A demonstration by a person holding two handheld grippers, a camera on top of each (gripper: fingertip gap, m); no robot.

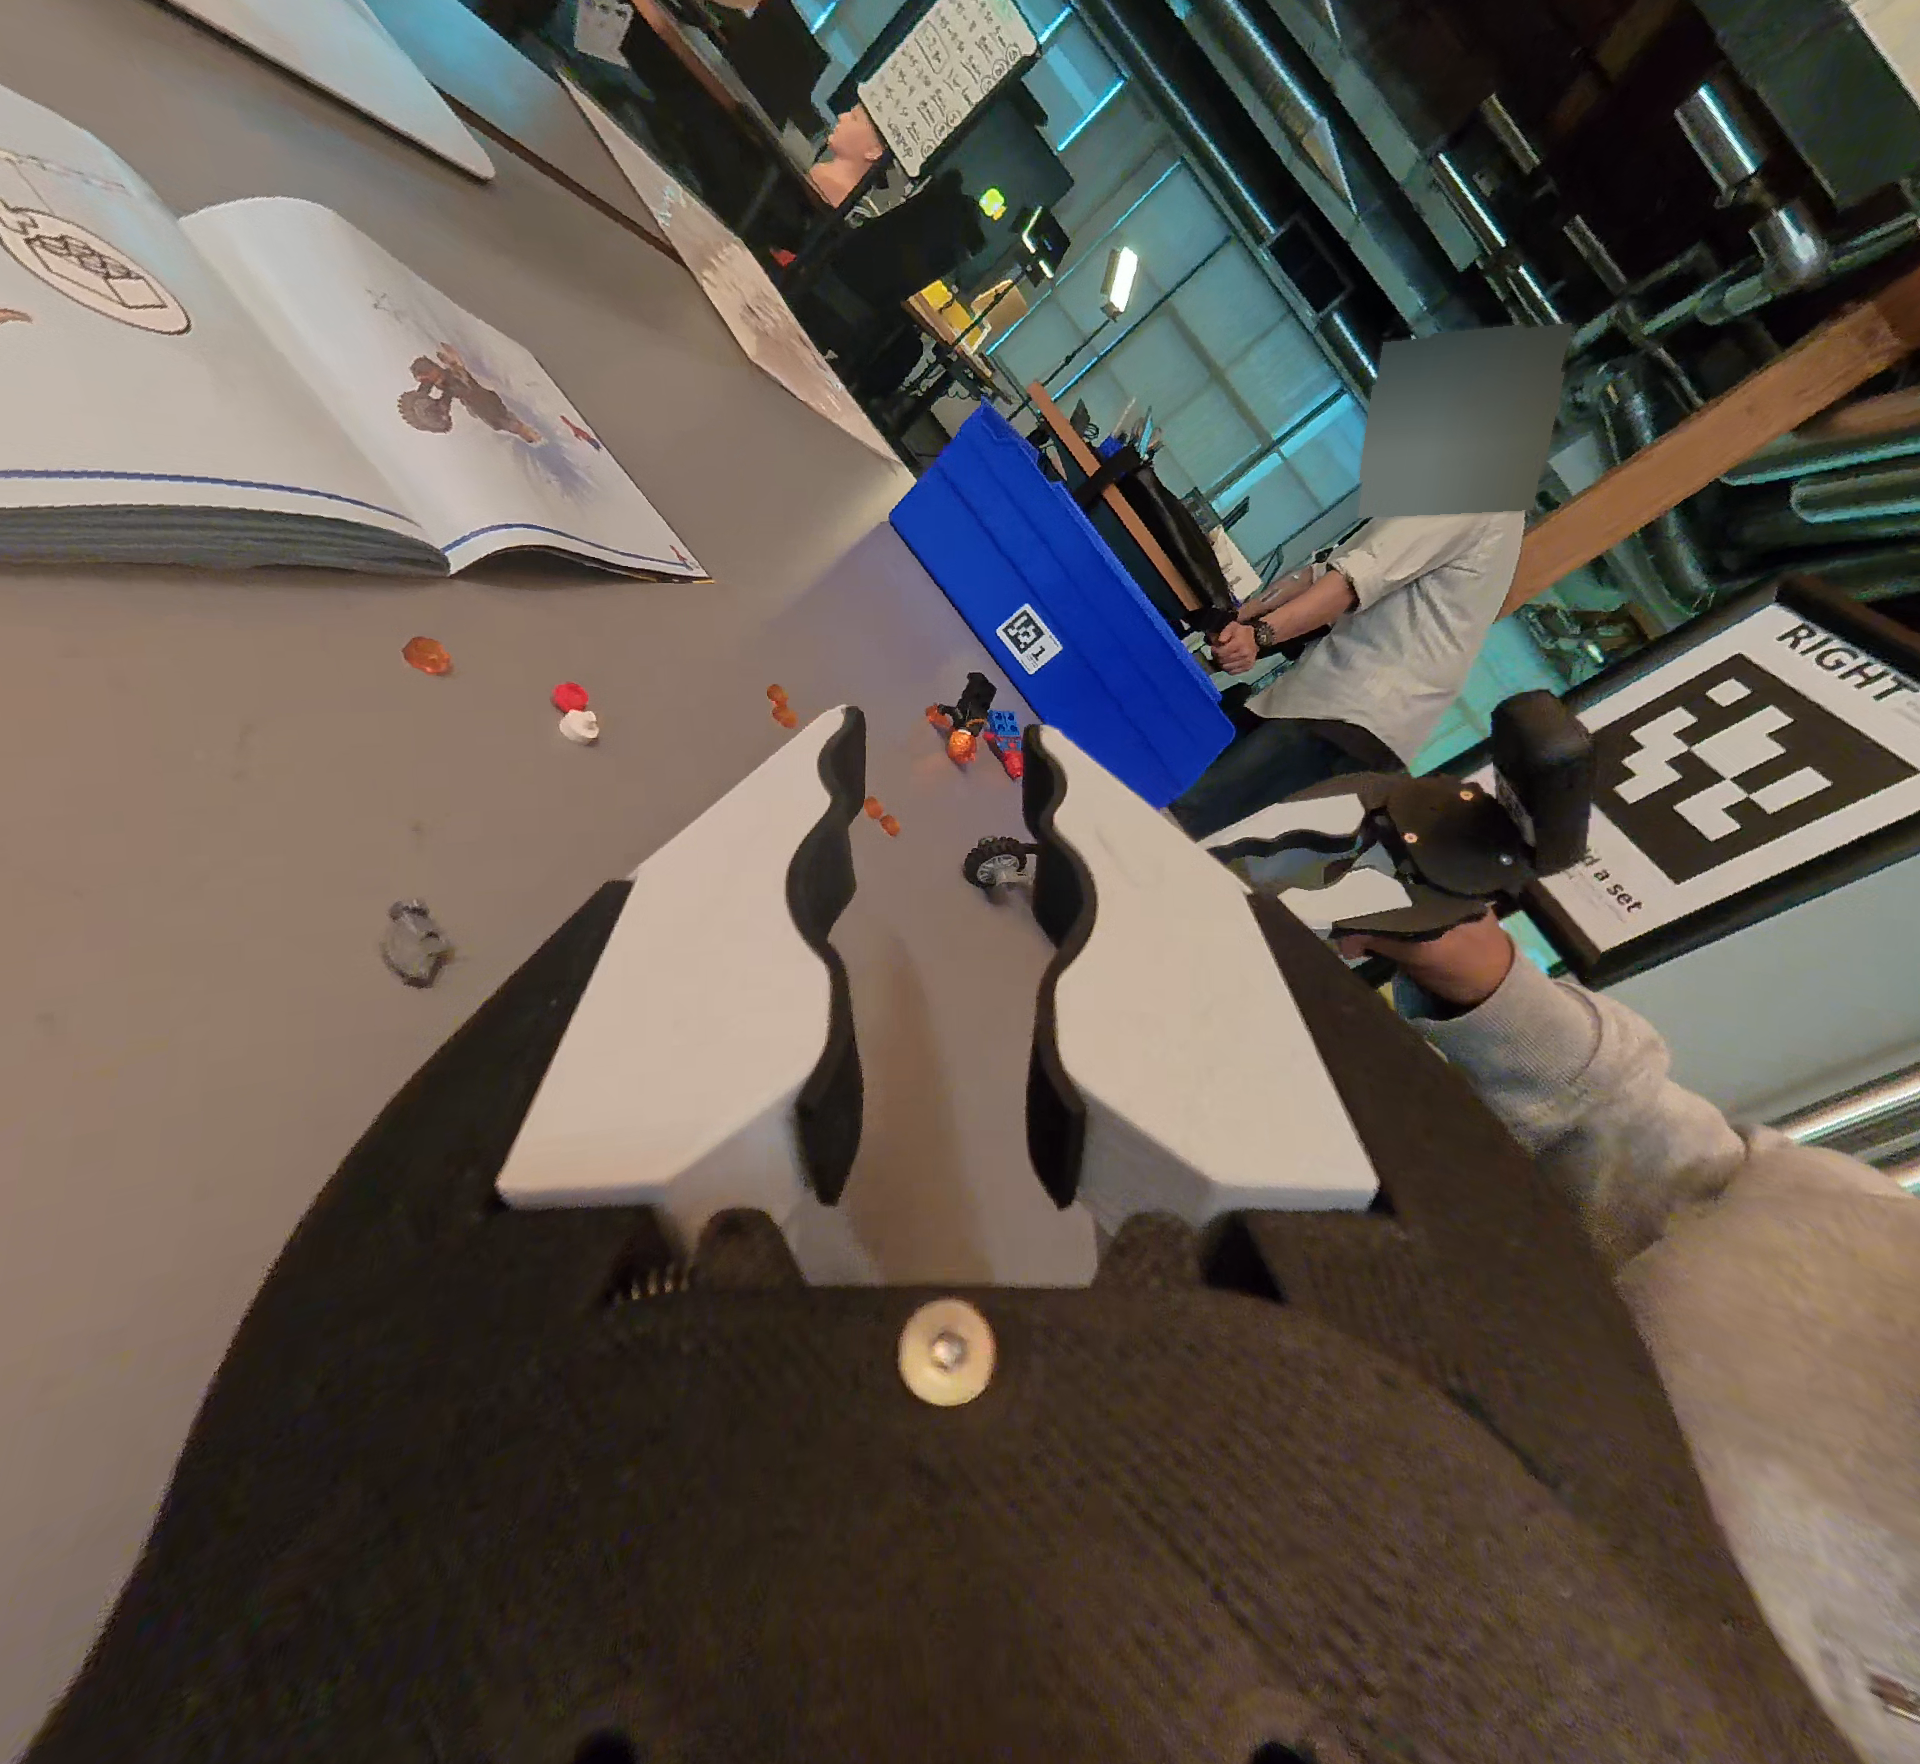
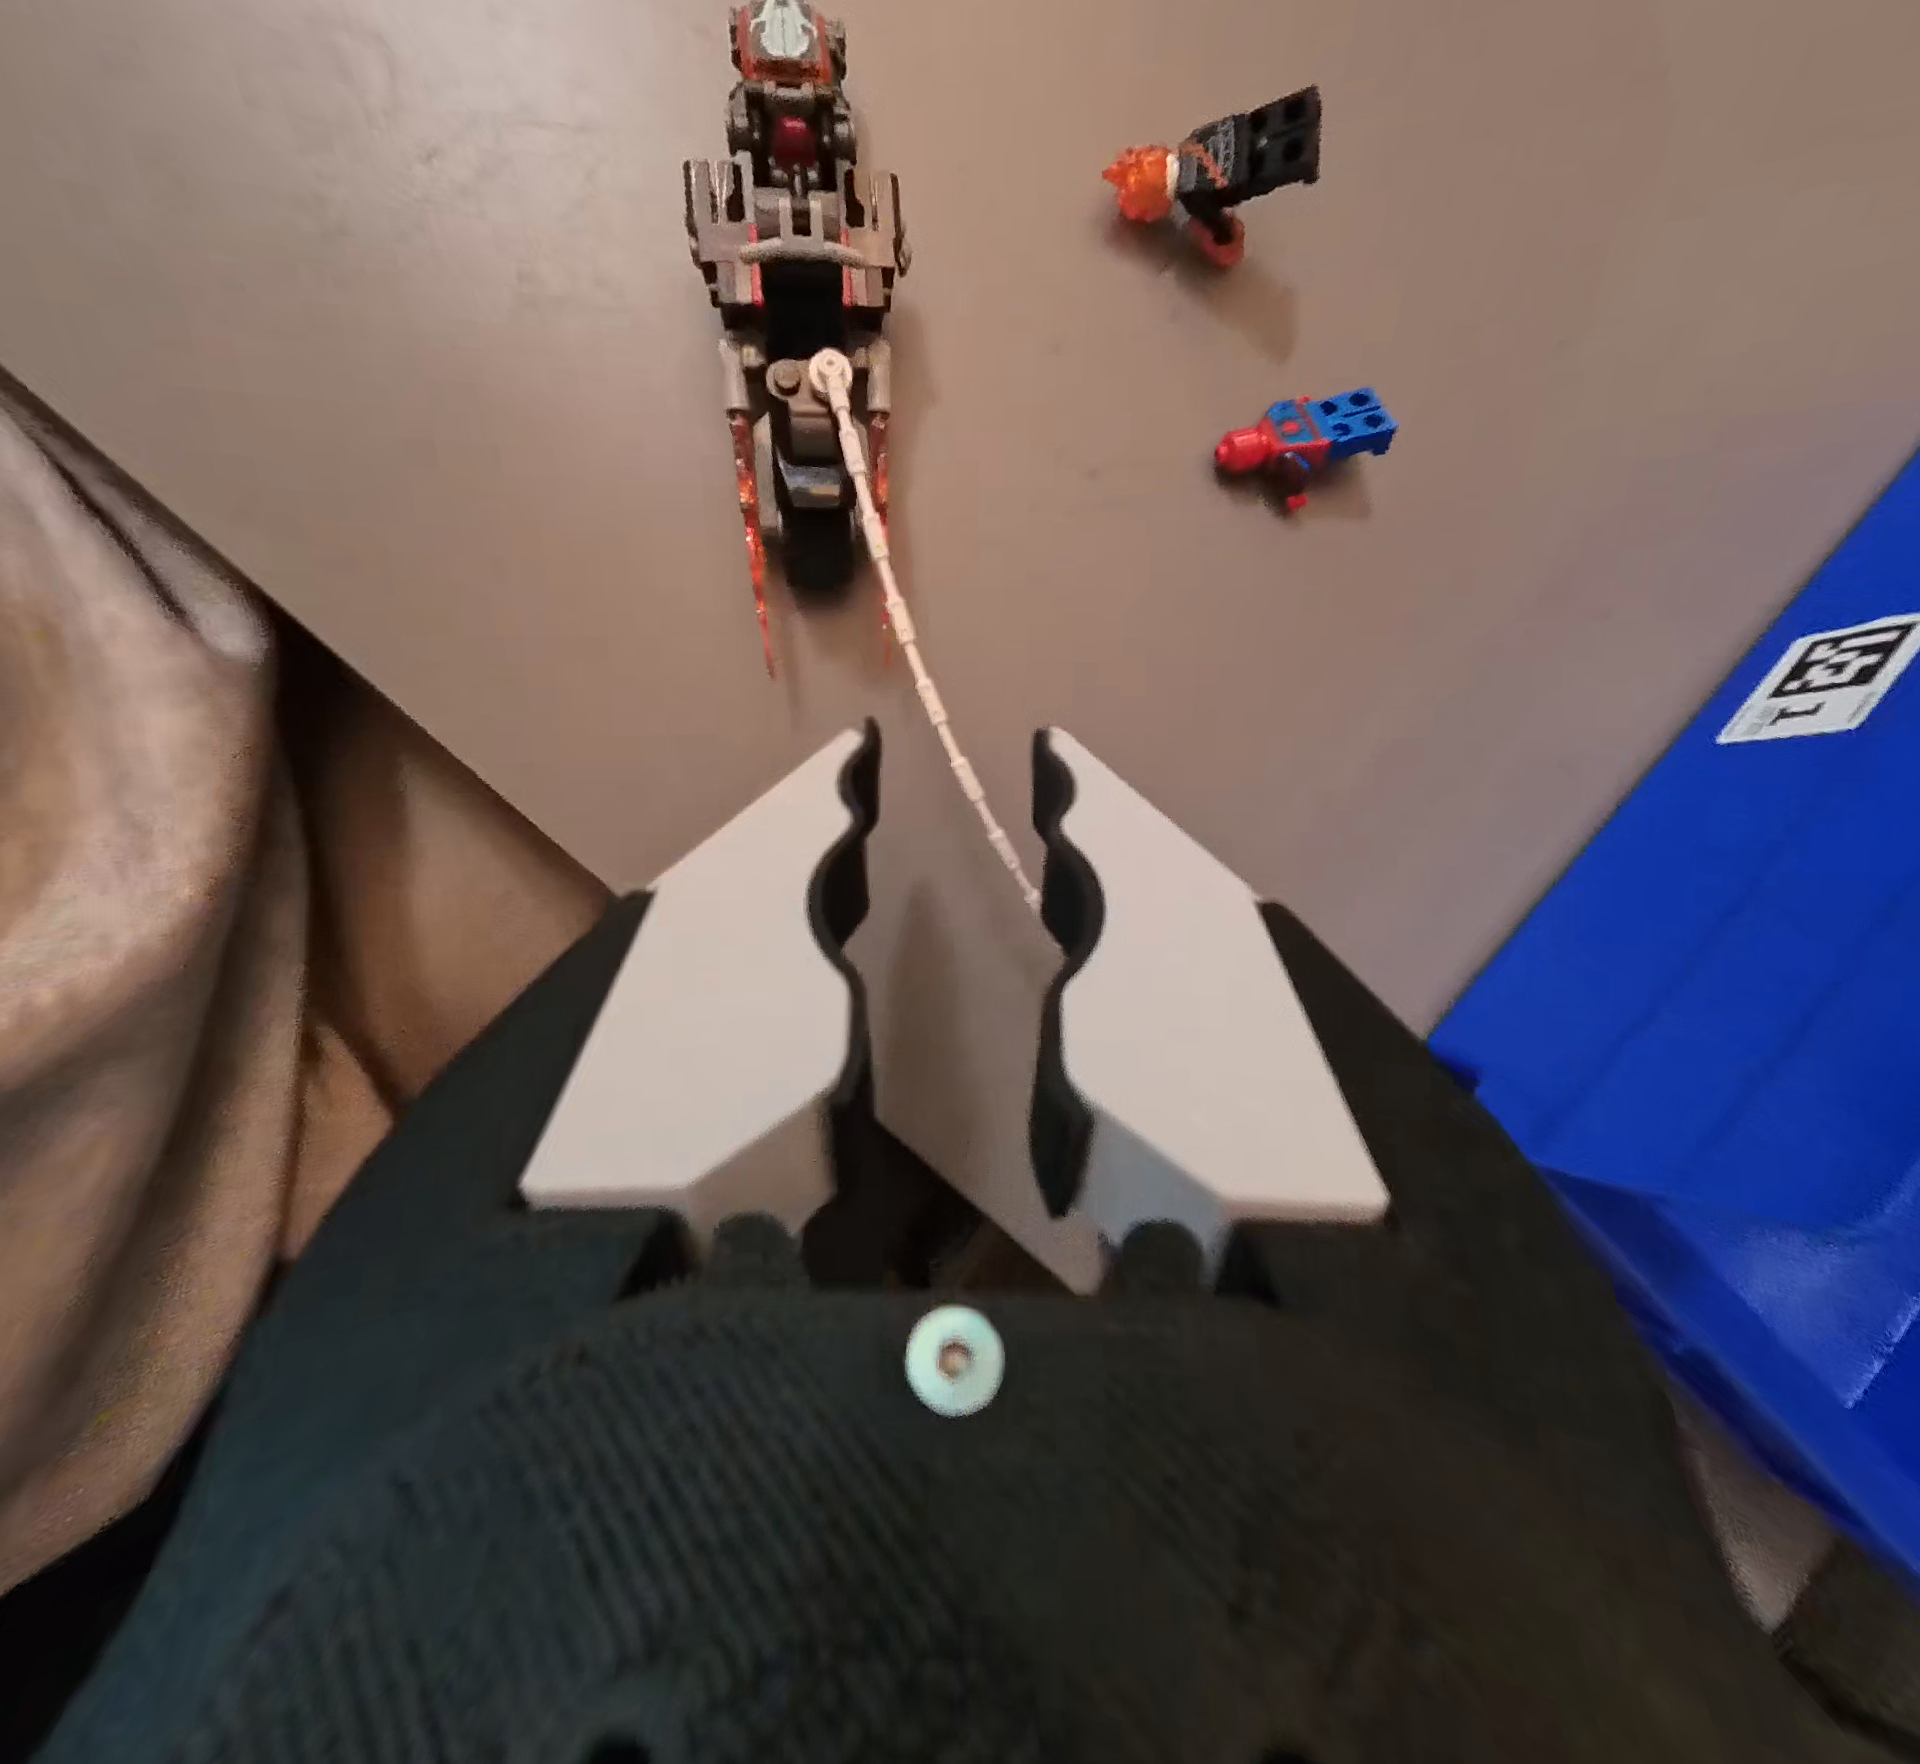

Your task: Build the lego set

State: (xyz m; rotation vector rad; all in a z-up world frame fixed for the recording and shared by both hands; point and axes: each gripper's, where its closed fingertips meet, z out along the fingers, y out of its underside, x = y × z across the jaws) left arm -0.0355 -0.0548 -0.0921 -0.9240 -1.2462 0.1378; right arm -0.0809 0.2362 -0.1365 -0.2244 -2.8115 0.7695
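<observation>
In the right wrist view a dark grey and red motorbike model (image 2: 800, 260) lies on the brown table ahead of my right gripper (image 2: 956, 740). A white chain (image 2: 904, 634) runs from the model's rear to between the open jaws, and its near end touches the right finger's pad (image 2: 1049, 883). A flame-headed minifigure (image 2: 1216, 166) and a red and blue minifigure (image 2: 1309, 441) lie to the right. My left gripper (image 1: 943, 727) is open and empty above the table. Both minifigures (image 1: 977, 727) and a loose wheel (image 1: 1000, 862) lie beyond its tips.
An open instruction booklet (image 1: 312, 384) lies at the left. Loose pieces are scattered: orange (image 1: 426, 654), red (image 1: 569, 696), white (image 1: 578, 727) and clear (image 1: 416, 940). A blue bin (image 2: 1714, 1039) stands at the right, also in the left wrist view (image 1: 1049, 623). A person stands beyond the table. Spacing between my two grippers at the tips: around 30 cm. It is some 15 cm from my right tips to the flame-headed minifigure (image 2: 1216, 166). The left camera catches it too, in the left wrist view (image 1: 977, 718).
</observation>
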